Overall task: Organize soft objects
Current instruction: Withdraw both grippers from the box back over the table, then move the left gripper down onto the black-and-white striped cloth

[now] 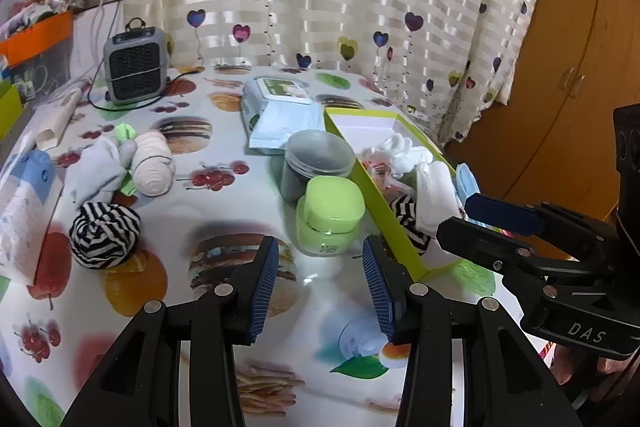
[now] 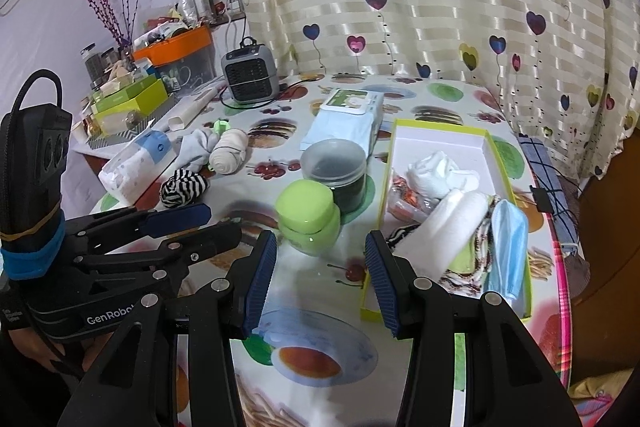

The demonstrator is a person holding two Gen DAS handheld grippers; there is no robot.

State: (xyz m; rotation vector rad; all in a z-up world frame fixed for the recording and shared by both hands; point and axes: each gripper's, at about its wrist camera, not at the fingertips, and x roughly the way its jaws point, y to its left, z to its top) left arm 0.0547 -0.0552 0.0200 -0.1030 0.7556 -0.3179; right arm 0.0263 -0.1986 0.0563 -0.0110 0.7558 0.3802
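Observation:
On the fruit-print table lie a black-and-white striped sock ball (image 1: 105, 235) (image 2: 185, 189), a pale rolled bundle (image 1: 154, 163) (image 2: 229, 151) and a light grey sock (image 1: 100, 167) (image 2: 196, 147). A yellow-green box (image 1: 376, 195) (image 2: 440, 129) at the right holds white socks (image 2: 438, 173), a white roll (image 2: 444, 231), a striped piece and a blue face mask (image 2: 508, 243). My left gripper (image 1: 320, 247) (image 2: 224, 223) hovers open over the table just in front of a green jar. My right gripper (image 2: 320, 239) (image 1: 456, 217) is open and empty beside the box's near end.
A green-lidded jar (image 1: 330, 215) (image 2: 308, 217) and a dark jar (image 1: 316, 159) (image 2: 334, 167) stand left of the box. Behind them lies a wipes pack (image 1: 280, 107). A grey heater (image 1: 136, 67) with its cord sits at the back, a tissue pack (image 1: 24, 211) at the left edge.

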